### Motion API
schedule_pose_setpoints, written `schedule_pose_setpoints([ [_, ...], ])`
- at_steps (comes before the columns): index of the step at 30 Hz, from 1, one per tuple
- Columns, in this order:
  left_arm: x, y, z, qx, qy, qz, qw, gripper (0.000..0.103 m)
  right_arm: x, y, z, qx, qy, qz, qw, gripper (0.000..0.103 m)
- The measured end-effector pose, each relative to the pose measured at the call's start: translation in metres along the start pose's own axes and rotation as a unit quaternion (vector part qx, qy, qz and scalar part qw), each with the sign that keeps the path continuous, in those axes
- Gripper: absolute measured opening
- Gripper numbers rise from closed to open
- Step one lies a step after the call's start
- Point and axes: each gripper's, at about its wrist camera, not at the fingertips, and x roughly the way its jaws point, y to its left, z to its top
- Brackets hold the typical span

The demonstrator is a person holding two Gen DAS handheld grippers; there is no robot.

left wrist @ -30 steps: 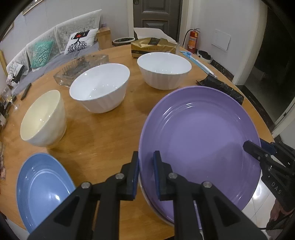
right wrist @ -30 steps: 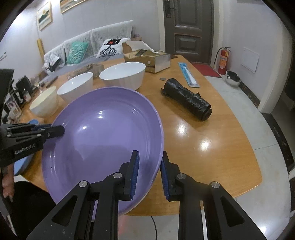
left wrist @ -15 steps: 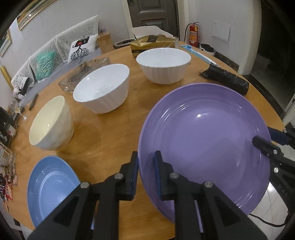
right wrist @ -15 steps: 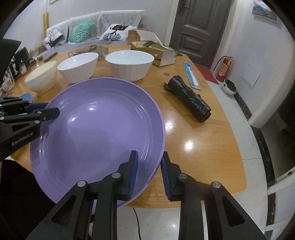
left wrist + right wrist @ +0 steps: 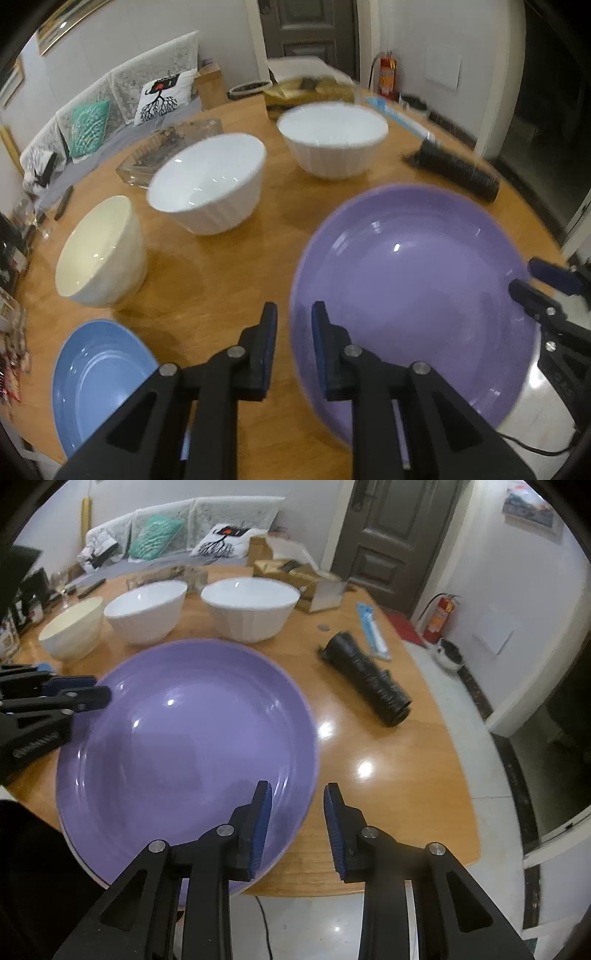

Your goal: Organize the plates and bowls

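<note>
A large purple plate (image 5: 413, 291) lies near the front edge of the round wooden table (image 5: 229, 295), with a pale rim showing just beneath it. My left gripper (image 5: 294, 328) straddles its left rim; the jaws are opening and the pads stand off the rim. My right gripper (image 5: 297, 808) straddles the opposite rim (image 5: 314, 753) with a clear gap on both sides, so it is open too. Behind stand two white bowls (image 5: 207, 188) (image 5: 332, 138) and a cream bowl (image 5: 98, 251). A blue plate (image 5: 99, 380) lies at the front left.
A black roll (image 5: 365, 679) lies right of the purple plate, with a blue packet (image 5: 373, 631) behind it. A gold tissue box (image 5: 291, 576) and a glass tray (image 5: 166, 147) sit at the back. The table edge (image 5: 369, 890) runs just below my right gripper.
Both grippers' jaws have spread apart and come off the purple plate's rim. The plate has levelled and sits lower. The right gripper has rolled a little.
</note>
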Motion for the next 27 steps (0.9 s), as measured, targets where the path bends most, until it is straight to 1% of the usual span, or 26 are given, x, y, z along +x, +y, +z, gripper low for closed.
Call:
schedule_pose_setpoints([
  [1,-0.008,0.007,0.001,-0.010,-0.011,-0.006,0.9999,0.020,-0.006,-0.001,0.002,0.003,-0.009,0.005,1.000,0.025],
  [2,-0.020,0.018,0.002,-0.023,-0.027,-0.010,0.9993,0.025,-0.014,0.000,0.005,0.007,-0.020,0.014,1.000,0.026],
  [3,-0.031,0.029,0.002,-0.035,-0.041,-0.011,0.9985,0.030,-0.020,0.001,0.008,0.011,-0.029,0.024,0.999,0.030],
  [4,-0.043,0.043,0.000,-0.051,-0.057,-0.014,0.9970,0.031,-0.028,0.003,0.012,0.017,-0.043,0.047,0.998,0.035],
  [5,-0.053,0.056,-0.001,-0.065,-0.068,-0.015,0.9954,0.032,-0.033,0.006,0.016,0.022,-0.052,0.066,0.996,0.042],
  [6,-0.063,0.070,-0.005,-0.081,-0.079,-0.013,0.9935,0.032,-0.040,0.010,0.021,0.028,-0.063,0.091,0.993,0.047],
  [7,-0.069,0.080,-0.008,-0.091,-0.086,-0.011,0.9921,0.033,-0.047,0.016,0.025,0.029,-0.074,0.110,0.991,0.058],
  [8,-0.076,0.094,-0.012,-0.105,-0.094,-0.005,0.9900,0.035,-0.053,0.024,0.030,0.025,-0.085,0.129,0.988,0.064],
  [9,-0.082,0.107,-0.017,-0.119,-0.101,0.001,0.9878,0.040,-0.060,0.033,0.036,0.018,-0.097,0.146,0.984,0.074],
  [11,-0.092,0.135,-0.032,-0.148,-0.112,0.015,0.9825,0.042,-0.070,0.054,0.046,-0.004,-0.112,0.156,0.981,0.091],
  [12,-0.094,0.148,-0.041,-0.162,-0.115,0.023,0.9798,0.043,-0.074,0.067,0.051,-0.020,-0.117,0.156,0.981,0.093],
  [13,-0.097,0.162,-0.050,-0.176,-0.116,0.033,0.9770,0.043,-0.076,0.081,0.054,-0.037,-0.120,0.160,0.979,0.094],
  [14,-0.098,0.173,-0.059,-0.187,-0.116,0.042,0.9747,0.045,-0.076,0.093,0.057,-0.050,-0.119,0.174,0.976,0.094],
  [16,-0.099,0.197,-0.079,-0.208,-0.113,0.060,0.9698,0.048,-0.073,0.118,0.060,-0.069,-0.113,0.214,0.968,0.094],
  [19,-0.095,0.226,-0.102,-0.240,-0.100,0.061,0.9638,0.048,-0.059,0.151,0.061,-0.089,-0.084,0.262,0.957,0.094],
  [21,-0.090,0.241,-0.116,-0.260,-0.093,0.064,0.9590,0.048,-0.047,0.168,0.060,-0.098,-0.065,0.280,0.953,0.092],
  [22,-0.088,0.247,-0.122,-0.266,-0.089,0.066,0.9575,0.048,-0.039,0.176,0.060,-0.103,-0.054,0.286,0.951,0.089],
  [23,-0.085,0.252,-0.128,-0.271,-0.084,0.065,0.9568,0.048,-0.035,0.184,0.059,-0.109,-0.045,0.288,0.950,0.084],
  [25,-0.078,0.257,-0.136,-0.277,-0.077,0.060,0.9560,0.048,-0.026,0.198,0.055,-0.124,-0.024,0.286,0.950,0.077],
  [27,-0.073,0.259,-0.143,-0.279,-0.072,0.058,0.9558,0.047,-0.017,0.212,0.049,-0.141,-0.002,0.285,0.948,0.074],
])
